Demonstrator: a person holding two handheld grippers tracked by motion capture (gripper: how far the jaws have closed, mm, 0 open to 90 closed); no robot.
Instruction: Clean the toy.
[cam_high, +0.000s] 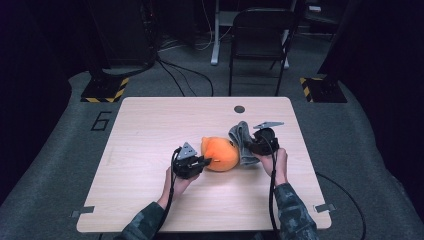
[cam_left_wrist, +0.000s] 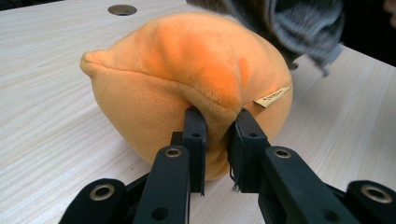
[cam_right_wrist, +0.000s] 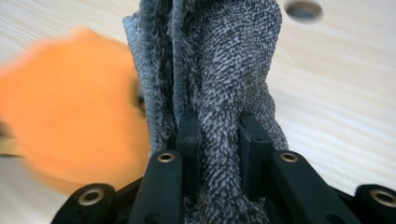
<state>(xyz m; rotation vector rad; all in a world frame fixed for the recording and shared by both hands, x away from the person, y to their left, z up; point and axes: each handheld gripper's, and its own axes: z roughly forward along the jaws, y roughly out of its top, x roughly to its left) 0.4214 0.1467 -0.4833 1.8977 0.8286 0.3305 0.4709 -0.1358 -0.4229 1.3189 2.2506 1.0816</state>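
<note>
An orange plush toy (cam_high: 220, 154) lies near the middle of the wooden table (cam_high: 150, 130). My left gripper (cam_high: 204, 162) pinches a fold of the plush toy (cam_left_wrist: 187, 79) at its near side, jaws shut on the fabric, as my left gripper (cam_left_wrist: 217, 140) shows close up. A grey knitted cloth (cam_high: 242, 141) hangs bunched just right of the toy. My right gripper (cam_high: 252, 146) is shut on the grey cloth (cam_right_wrist: 219, 74), whose folds rise between the jaws of my right gripper (cam_right_wrist: 219, 140). The orange toy (cam_right_wrist: 70, 107) shows blurred to the left of the cloth.
A round cable hole (cam_high: 239, 109) sits in the table's far edge. A black chair (cam_high: 260, 40) and a desk leg stand on the floor beyond. Yellow-black striped stand bases (cam_high: 105, 90) flank the table's far corners.
</note>
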